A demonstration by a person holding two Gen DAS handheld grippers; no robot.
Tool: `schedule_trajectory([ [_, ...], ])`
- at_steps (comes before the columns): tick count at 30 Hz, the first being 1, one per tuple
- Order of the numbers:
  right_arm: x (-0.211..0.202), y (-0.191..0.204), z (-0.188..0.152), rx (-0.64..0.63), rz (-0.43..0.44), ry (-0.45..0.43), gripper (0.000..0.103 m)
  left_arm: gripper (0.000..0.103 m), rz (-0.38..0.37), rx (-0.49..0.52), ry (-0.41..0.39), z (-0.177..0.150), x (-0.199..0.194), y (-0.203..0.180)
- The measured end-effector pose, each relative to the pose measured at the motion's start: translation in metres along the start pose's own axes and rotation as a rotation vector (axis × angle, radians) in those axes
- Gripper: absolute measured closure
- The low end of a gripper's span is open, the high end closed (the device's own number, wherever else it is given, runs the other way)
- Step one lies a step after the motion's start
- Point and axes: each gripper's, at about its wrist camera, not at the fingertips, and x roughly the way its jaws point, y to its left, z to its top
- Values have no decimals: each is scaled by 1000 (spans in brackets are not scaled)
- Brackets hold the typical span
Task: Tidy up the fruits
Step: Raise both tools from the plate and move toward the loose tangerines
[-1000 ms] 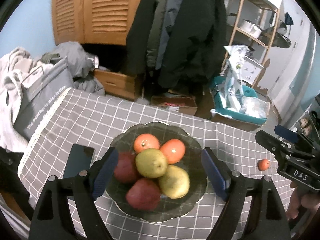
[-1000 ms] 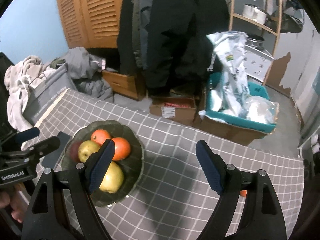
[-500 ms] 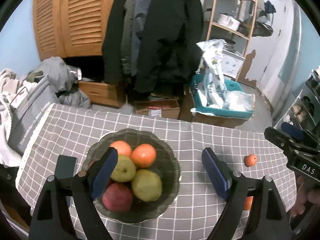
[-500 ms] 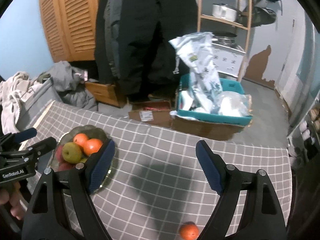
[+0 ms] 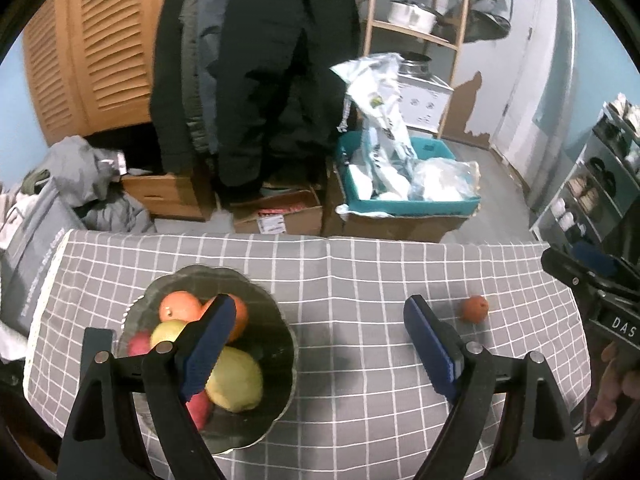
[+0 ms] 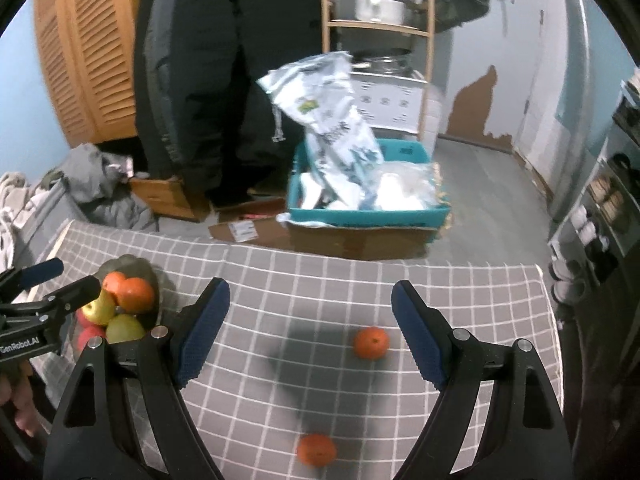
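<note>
A dark glass bowl (image 5: pixel 276 320) on the grey checked tablecloth (image 5: pixel 360 272) holds oranges, yellow-green pears and red apples. My left gripper (image 5: pixel 320 344) hangs open and empty just right of the bowl, its left finger (image 5: pixel 208 340) over the fruit. One loose orange (image 5: pixel 475 309) lies far right in that view. In the right wrist view two loose oranges lie on the cloth: one (image 6: pixel 371 343) between the open fingers of my right gripper (image 6: pixel 310 332), nearer its right finger, and another (image 6: pixel 317 450) closer to the camera. The bowl (image 6: pixel 150 276) sits far left there.
Beyond the table's far edge stand a teal crate with plastic bags (image 6: pixel 360 184), cardboard boxes (image 5: pixel 280 216), hanging dark coats (image 5: pixel 256 60) and a wooden shelf (image 6: pixel 380 24). Clothes and a grey bag (image 5: pixel 36 216) pile up at the left. The table's right edge (image 6: pixel 548 300) is close.
Both grippers have swung to the right across the table. The bowl slid from centre to the left in both views. The two loose oranges came into the right wrist view.
</note>
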Motion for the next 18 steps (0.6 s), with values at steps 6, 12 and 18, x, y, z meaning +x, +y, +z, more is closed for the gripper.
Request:
schedule_trajectory([
  [6, 2, -34, -8, 59, -30, 16, 20, 16, -10, 34, 22, 2, 14, -23],
  [12, 26, -58, -20, 97, -47, 68, 20, 16, -2, 66, 63, -1, 36, -39],
  [18, 64, -75, -38, 137, -43, 152, 20, 16, 17, 92, 131, -8, 74, -53],
])
